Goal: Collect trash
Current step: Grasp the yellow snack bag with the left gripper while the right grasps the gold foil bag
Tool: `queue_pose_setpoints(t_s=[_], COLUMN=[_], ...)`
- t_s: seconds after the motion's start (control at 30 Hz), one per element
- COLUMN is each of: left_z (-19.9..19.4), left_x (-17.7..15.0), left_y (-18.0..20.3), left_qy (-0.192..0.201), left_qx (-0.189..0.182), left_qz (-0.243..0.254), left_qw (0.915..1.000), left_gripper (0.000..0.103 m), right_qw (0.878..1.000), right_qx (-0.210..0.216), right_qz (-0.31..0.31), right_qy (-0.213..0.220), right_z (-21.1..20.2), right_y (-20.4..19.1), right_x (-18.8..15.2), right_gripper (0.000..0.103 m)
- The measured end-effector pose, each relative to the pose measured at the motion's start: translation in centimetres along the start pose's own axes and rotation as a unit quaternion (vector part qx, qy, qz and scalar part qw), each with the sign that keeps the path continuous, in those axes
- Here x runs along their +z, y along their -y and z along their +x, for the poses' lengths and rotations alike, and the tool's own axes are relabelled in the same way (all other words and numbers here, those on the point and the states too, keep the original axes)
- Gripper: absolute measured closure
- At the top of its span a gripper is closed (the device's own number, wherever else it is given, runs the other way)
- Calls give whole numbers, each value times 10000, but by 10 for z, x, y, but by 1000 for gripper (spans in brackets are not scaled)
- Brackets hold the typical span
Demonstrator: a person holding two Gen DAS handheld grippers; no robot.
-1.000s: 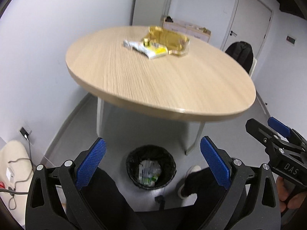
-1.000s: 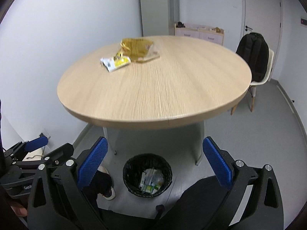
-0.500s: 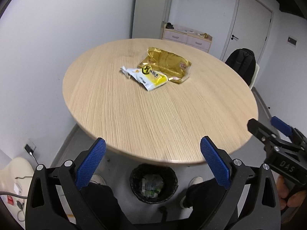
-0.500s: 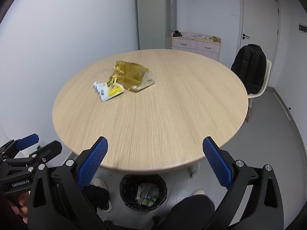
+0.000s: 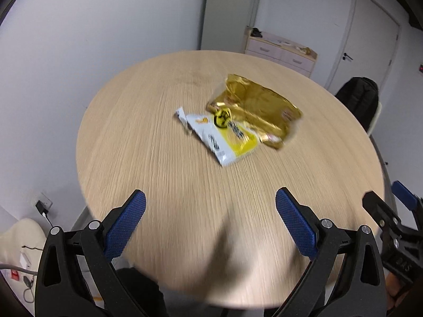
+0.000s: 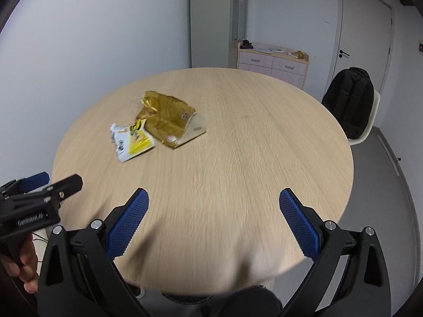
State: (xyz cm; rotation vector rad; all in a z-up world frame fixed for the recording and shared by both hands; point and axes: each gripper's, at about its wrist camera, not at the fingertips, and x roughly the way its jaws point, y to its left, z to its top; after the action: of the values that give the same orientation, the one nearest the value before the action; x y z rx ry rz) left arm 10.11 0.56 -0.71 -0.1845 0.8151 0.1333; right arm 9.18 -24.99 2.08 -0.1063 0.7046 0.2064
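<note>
A crumpled gold wrapper (image 5: pixel 257 107) (image 6: pixel 166 117) lies near the middle of the round wooden table (image 5: pixel 158 158) (image 6: pixel 251 145). Overlapping its near edge is a white and yellow packet (image 5: pixel 222 137) (image 6: pixel 132 141). My left gripper (image 5: pixel 210 218) hangs open above the table's near part, well short of both wrappers, nothing between its fingers. My right gripper (image 6: pixel 214 219) is open too, empty, over the near edge to the right of the trash. Each gripper shows at the side of the other's view: the right gripper (image 5: pixel 391 211), the left gripper (image 6: pixel 45 185).
A chair with a black backpack (image 6: pixel 354 103) stands at the table's far right. A low drawer cabinet (image 6: pixel 272 62) and a door (image 6: pixel 362 26) are at the back wall. A wall socket with cables (image 5: pixel 42 207) sits low on the left.
Both grippers rose and moved forward over the table. The black bin under the table has dropped out of view, and the wrappers look closer.
</note>
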Motion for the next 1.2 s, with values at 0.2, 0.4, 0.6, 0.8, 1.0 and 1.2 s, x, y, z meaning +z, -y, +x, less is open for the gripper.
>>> queue_pose_setpoints(t_s=[0.2,0.4,0.6,0.8,1.0,1.2], left_z=[47,89,119,129,145,132], left_x=[40,59,68,75,78,68], left_y=[13,27,24,17,22,19], left_qy=[-82,-257,-515,-648,-761,-631], left_qx=[232,681,685,464,686,730], left_qz=[-146,-78,-198,-364,-260,-105], left_qw=[9996,9973,9961,9961,9944,9953], left_gripper=[6,6,7,7,19,63], right_qw=[9999,9997,9995,9991,9986,9979], right_qx=[60,147,214,233,311,340], right_qz=[-116,-137,-147,-284,-317,-429], right_qy=[-83,-168,-159,-188,-301,-359], right_z=[39,70,84,99,113,124], right_y=[7,15,18,13,8,1], right_x=[27,45,58,72,76,83], right_gripper=[8,8,8,8,8,8])
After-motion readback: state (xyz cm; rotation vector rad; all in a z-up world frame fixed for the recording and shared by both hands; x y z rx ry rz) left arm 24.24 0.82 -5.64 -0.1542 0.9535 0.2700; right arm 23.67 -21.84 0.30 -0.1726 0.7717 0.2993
